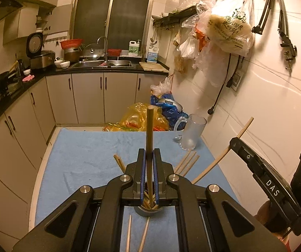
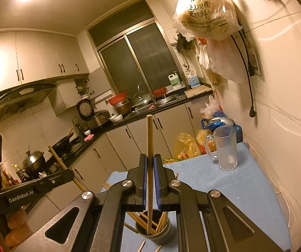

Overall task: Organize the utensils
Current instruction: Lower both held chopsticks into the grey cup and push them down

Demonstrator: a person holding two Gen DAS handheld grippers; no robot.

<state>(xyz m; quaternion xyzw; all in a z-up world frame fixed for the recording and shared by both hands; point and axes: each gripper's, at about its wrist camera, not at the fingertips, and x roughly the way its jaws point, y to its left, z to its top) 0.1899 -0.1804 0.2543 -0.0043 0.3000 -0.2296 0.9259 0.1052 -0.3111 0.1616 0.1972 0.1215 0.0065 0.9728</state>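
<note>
Above the grey cup (image 2: pixel 155 233), each gripper's jaws clenched one chopstick (image 2: pixel 149 168) upright. A tilted release — and it might miss, joining strays on the bench (image 1: pixel 83 147).

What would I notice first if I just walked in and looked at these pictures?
Two black grippers, the left gripper and the right gripper, each pinch a wooden chopstick pointing up, right above a dark holder cup stuffed with more chopsticks. The cup stands on a blue towel, with a frosted glass mug farther back by the wall.
</note>
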